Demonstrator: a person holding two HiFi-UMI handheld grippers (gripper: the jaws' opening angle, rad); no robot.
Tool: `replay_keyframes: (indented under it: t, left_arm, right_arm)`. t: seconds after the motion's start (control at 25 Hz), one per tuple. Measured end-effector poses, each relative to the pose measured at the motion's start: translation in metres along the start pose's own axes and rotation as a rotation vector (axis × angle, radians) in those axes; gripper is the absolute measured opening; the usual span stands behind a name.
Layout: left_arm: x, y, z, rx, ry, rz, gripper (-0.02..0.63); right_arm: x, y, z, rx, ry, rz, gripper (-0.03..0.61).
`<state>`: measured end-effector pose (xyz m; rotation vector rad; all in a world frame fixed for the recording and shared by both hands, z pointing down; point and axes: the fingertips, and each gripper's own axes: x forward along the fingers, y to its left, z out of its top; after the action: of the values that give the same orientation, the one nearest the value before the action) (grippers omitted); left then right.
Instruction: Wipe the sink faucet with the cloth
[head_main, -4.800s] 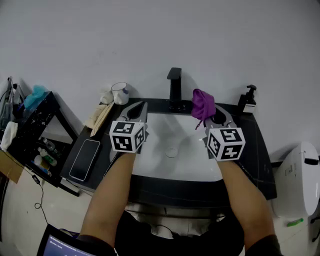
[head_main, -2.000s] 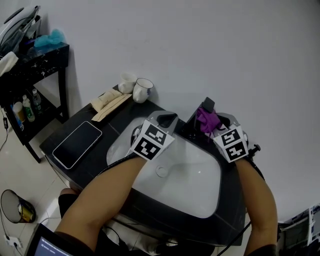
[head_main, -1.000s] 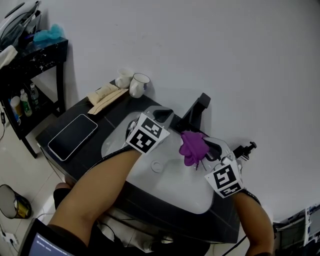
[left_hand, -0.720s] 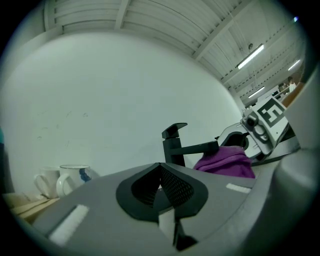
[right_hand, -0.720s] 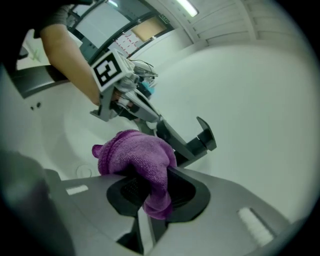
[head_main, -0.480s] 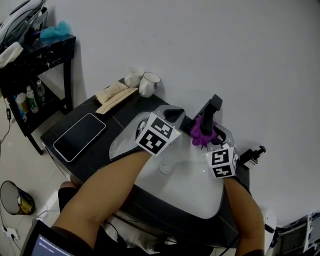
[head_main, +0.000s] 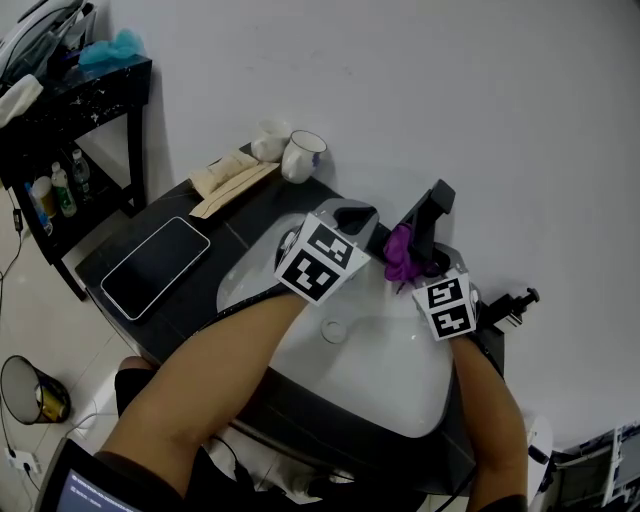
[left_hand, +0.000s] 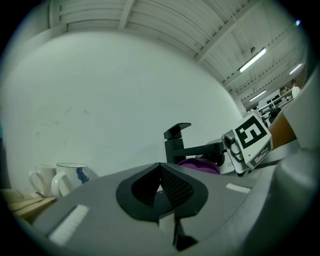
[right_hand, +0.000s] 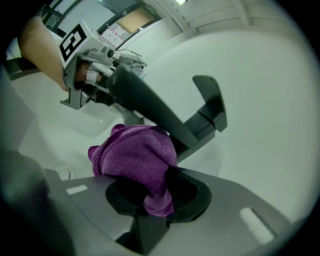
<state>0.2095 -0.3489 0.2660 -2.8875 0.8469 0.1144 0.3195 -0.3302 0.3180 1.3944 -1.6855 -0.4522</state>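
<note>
The black faucet (head_main: 430, 215) stands at the back of the white sink (head_main: 385, 360). My right gripper (head_main: 412, 265) is shut on a bunched purple cloth (head_main: 399, 250) that presses against the underside of the faucet's spout (right_hand: 150, 107). In the right gripper view the cloth (right_hand: 137, 160) bulges out of the jaws and touches the spout just below the lever (right_hand: 210, 100). My left gripper (head_main: 355, 216) is shut and empty, hovering over the sink's back left rim beside the faucet (left_hand: 177, 145). From there the cloth (left_hand: 200, 165) shows only partly.
A phone (head_main: 155, 265) lies on the dark counter at the left. Two white mugs (head_main: 303, 156) and paper packets (head_main: 230, 178) sit at the back left corner. A soap pump (head_main: 512, 308) stands right of the faucet. A black shelf (head_main: 70, 90) and a bin (head_main: 25, 390) are further left.
My right gripper has carried the cloth up from over the basin to the faucet spout and now holds it against it. The left gripper has stayed near the faucet's left side.
</note>
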Motion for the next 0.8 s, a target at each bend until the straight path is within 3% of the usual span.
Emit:
replay_keyframes:
  t: [0.16, 0.48, 0.6, 0.8]
  left_arm:
    - [0.001, -0.001, -0.001, 0.010, 0.008, -0.001, 0.018]
    - [0.001, -0.001, -0.002, 0.011, 0.009, -0.004, 0.018]
    - [0.000, -0.001, -0.002, 0.011, 0.011, -0.002, 0.017]
    - [0.000, -0.003, -0.003, 0.014, 0.015, -0.005, 0.018]
  right_arm:
    - [0.011, 0.019, -0.018, 0.014, 0.070, 0.085, 0.092]
    - [-0.011, 0.005, -0.017, 0.055, 0.018, 0.036, 0.090]
    - [-0.028, -0.026, -0.022, 0.080, -0.004, -0.025, 0.089]
    - [-0.064, -0.112, -0.003, 0.156, -0.107, -0.211, 0.089]
